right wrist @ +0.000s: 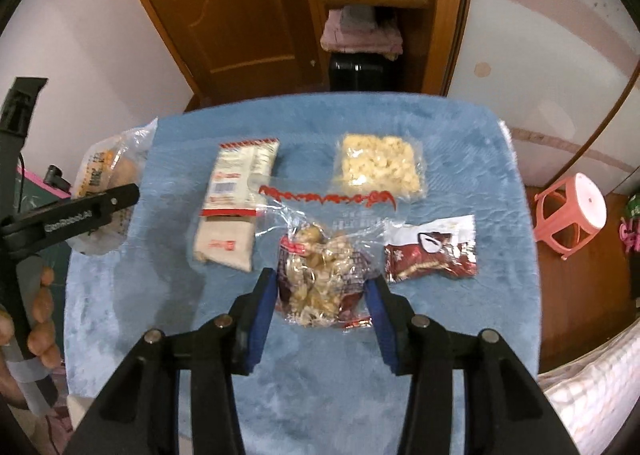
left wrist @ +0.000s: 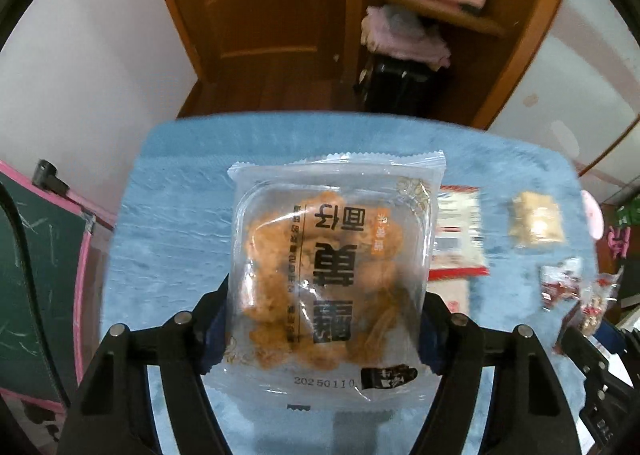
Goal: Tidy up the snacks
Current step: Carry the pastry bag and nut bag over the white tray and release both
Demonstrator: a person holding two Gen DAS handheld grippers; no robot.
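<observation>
Blue cloth: it covers the bench [right wrist: 460,159] where your snacks lie spread out.
Left gripper [left wrist: 324,319]: your jaws are closed onto the sides of the pastry pack [left wrist: 332,275], a clear wrapper over a moulded tray of golden-brown pieces; the pack appears lifted clear of the cloth, over the bench's left part.
Right gripper [right wrist: 322,295]: your jaws stand open on either side of the peanut bag [right wrist: 320,279], close to it; whether the pads touch the film you cannot tell from here.
Peanut bag handling: loose shelled nuts in thin, slack, glossy film, probably light. Expect it to sag and the contents to shift, so close across the full lump of nuts, not on the empty printed flap at the far end.
Pastry pack handling: the tray should give it some stiffness, but the crisp pieces likely crush under a hard squeeze, and the smooth wrapper may slip. Grip at the tray walls, gently.
Other snacks: the red-and-white packet [right wrist: 236,191] and the plain white bar [right wrist: 226,245] lie left of the peanut bag, the pale puffed-square pack [right wrist: 380,167] beyond it, and the dark red wrapper [right wrist: 434,251] just to its right.
Step in hand: judged from the layout, sorting is barely begun.
</observation>
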